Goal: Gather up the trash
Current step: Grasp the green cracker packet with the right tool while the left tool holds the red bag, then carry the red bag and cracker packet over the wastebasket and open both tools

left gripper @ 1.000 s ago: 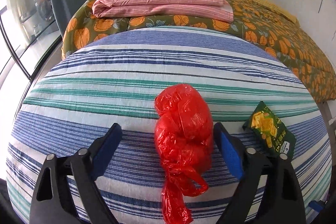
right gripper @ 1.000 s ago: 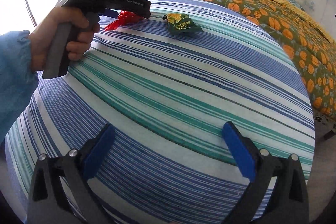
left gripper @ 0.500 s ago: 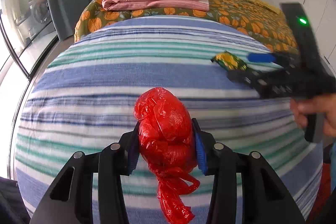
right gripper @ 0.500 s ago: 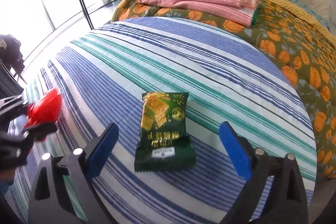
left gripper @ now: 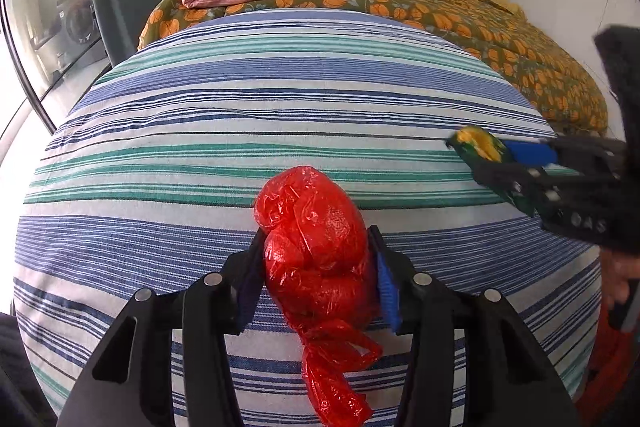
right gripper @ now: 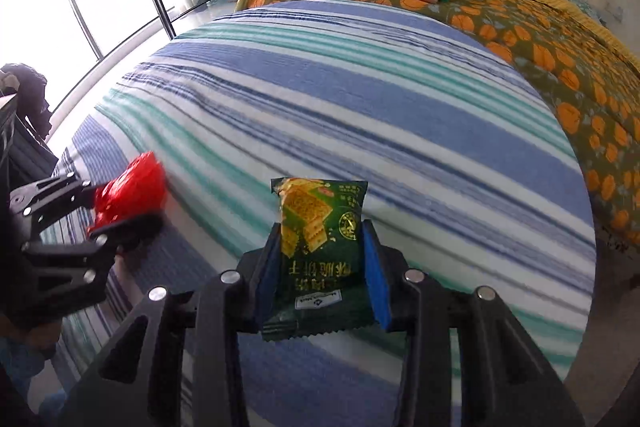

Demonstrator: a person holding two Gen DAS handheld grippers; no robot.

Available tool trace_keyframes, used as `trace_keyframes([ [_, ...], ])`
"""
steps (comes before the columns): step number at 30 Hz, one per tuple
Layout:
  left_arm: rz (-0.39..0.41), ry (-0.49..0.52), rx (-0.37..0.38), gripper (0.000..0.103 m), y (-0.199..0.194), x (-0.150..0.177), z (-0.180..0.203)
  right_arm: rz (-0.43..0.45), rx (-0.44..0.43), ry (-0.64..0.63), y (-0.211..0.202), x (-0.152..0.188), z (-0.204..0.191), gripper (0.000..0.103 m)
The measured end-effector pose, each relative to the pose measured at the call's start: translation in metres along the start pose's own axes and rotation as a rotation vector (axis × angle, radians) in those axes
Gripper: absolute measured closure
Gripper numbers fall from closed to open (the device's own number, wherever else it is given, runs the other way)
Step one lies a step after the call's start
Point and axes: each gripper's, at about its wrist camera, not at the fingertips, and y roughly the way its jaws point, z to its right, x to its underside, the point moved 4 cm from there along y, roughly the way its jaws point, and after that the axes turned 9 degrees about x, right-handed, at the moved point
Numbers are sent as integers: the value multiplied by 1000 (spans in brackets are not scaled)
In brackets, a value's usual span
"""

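Left gripper [left gripper: 316, 271] jaws clench the crumpled red plastic bag [left gripper: 316, 243], lengthwise between them; right gripper [right gripper: 320, 267] jaws clench the green foil biscuit packet [right gripper: 320, 239], likewise lengthwise.

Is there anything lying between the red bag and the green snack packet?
Nothing but striped bedsheet. The right wrist view shows the red bag and the green snack packet apart, bare cloth between.

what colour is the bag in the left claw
Red, a translucent crumpled plastic bag; clearest in the left wrist view.
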Motion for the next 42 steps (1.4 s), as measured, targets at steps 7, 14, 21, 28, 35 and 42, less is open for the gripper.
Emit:
trace_keyframes([
  [7,-13,-35,-72,20,6,1,-6,28,43,17,-7,23,-5,48],
  [14,-15,-41,-76,18,4,2,-6,-5,36,-4,-6,21,-9,42],
  [21,-17,-43,-77,16,5,1,-9,-43,39,-1,-2,16,-5,42],
  [28,-23,-42,-82,16,2,4,-8,-54,54,-19,-3,16,-6,52],
  [35,-27,-27,-61,32,-1,4,-2,-40,29,41,-12,21,2,66],
  [42,-21,-9,15,61,-8,5,20,-11,-19,137,-40,40,23,67],
])
